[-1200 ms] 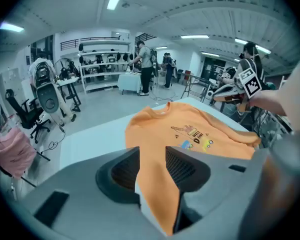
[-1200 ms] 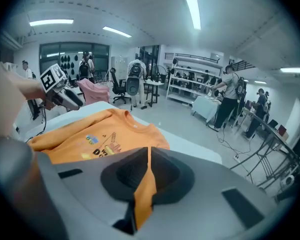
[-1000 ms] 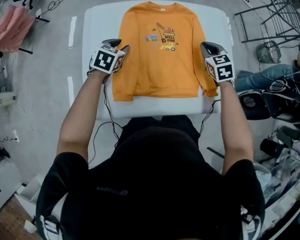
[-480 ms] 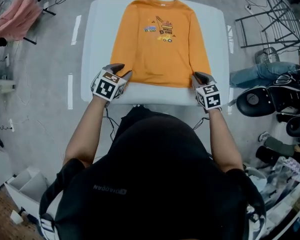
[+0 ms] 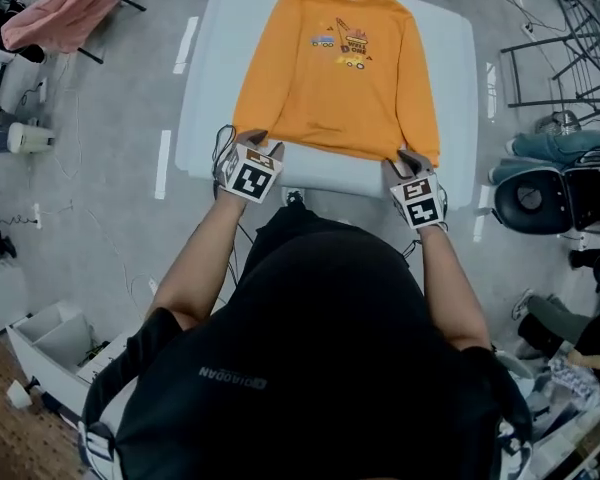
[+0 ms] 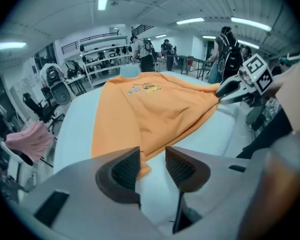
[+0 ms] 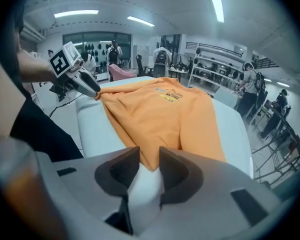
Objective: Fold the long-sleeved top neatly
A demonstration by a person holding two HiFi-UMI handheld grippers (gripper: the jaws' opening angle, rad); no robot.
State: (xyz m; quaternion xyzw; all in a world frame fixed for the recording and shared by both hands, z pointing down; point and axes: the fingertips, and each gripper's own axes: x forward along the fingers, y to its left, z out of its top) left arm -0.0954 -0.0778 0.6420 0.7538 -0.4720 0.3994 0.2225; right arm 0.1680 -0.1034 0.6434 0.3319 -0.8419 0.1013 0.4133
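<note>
An orange long-sleeved top (image 5: 335, 78) with a digger print lies flat, front up, on the white table (image 5: 205, 88), sleeves along its sides. My left gripper (image 5: 245, 140) is at the hem's left corner. In the left gripper view its jaws (image 6: 152, 159) stand open, the orange corner (image 6: 140, 166) lying by the left pad. My right gripper (image 5: 408, 160) is at the hem's right corner by the cuff. Its jaws (image 7: 149, 159) have just been opening and stand apart, with the orange tip (image 7: 151, 165) at their mouth and nothing pressed. Each gripper view shows the other gripper (image 6: 230, 89) (image 7: 96, 93) across the hem.
A pink garment (image 5: 65, 13) hangs on a stand at the far left. A dark chair (image 5: 530, 203) and a metal rack (image 5: 570, 38) stand to the table's right. A white box (image 5: 55, 343) sits on the floor, lower left. People stand far off in both gripper views.
Both grippers have come back toward the person along the top's sides, from the sleeves to the hem corners near the table's front edge. The top lies as before.
</note>
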